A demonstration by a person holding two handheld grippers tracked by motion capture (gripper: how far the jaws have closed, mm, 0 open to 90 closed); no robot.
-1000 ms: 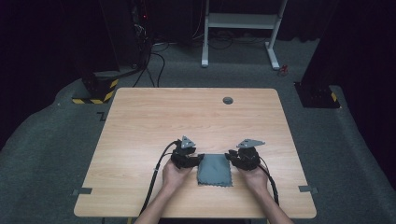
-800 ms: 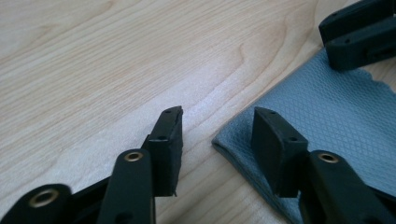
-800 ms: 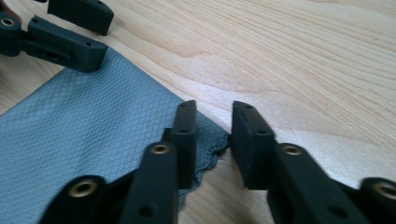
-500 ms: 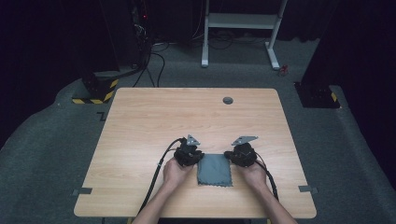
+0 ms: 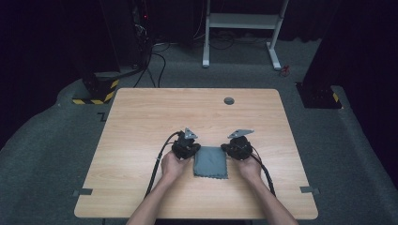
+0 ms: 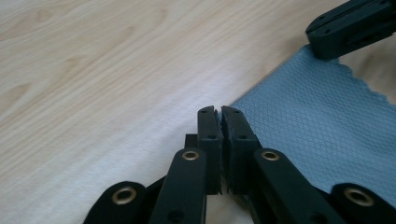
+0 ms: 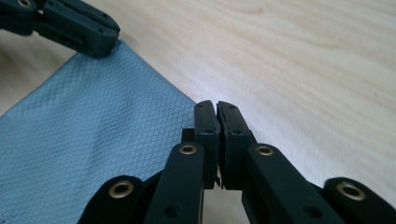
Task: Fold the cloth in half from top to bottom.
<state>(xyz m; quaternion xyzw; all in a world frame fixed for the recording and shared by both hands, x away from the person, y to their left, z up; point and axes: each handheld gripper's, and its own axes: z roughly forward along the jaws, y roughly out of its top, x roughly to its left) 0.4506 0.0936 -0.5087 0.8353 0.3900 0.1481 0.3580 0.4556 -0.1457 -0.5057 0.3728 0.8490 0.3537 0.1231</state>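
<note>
Currently logged: cloth (image 5: 211,162), grey, flat on the counter (image 5: 141,122) near my edge. Left claw (image 6: 219,111) pressed together at its far-left corner; right claw (image 7: 216,105) together at the far-right corner. I think each pinches the cloth's edge, though the jaws hide it.

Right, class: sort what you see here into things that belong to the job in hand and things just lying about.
Belongs to the job:
- grey cloth, flat on the table
- left claw, shut on a far corner of the cloth
- right claw, shut on the other far corner

Just lying about:
- round grey cap near the table's far edge
- white frame on the floor beyond
</note>
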